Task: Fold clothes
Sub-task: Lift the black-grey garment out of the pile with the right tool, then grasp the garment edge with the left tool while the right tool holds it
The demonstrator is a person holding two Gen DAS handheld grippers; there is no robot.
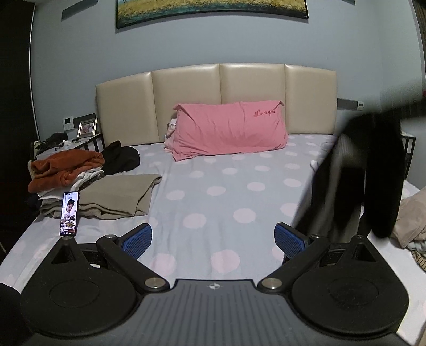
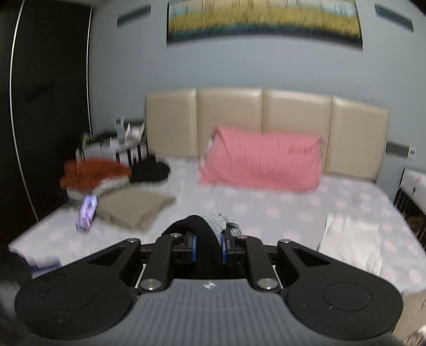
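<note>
Left gripper [image 1: 213,239]: fingers wide, nothing between. Right gripper [image 2: 209,246]: I see fingers pinching a black garment [image 2: 198,230], over the bed [image 2: 266,213]; only the left view shows it hanging at 3 o'clock [image 1: 354,173].

Place: home bedroom
Signs: bed [image 1: 213,186], padded headboard [image 1: 215,98], pink pillow [image 1: 229,130], nightstand [image 1: 80,143], painting [image 1: 213,10], clothes piles [image 1: 66,167]

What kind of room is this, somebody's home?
Most likely a home bedroom: a bed with a padded headboard and a pink pillow, a stack of folded clothes on the spotted sheet, and a bedside table carrying a photo frame.
</note>
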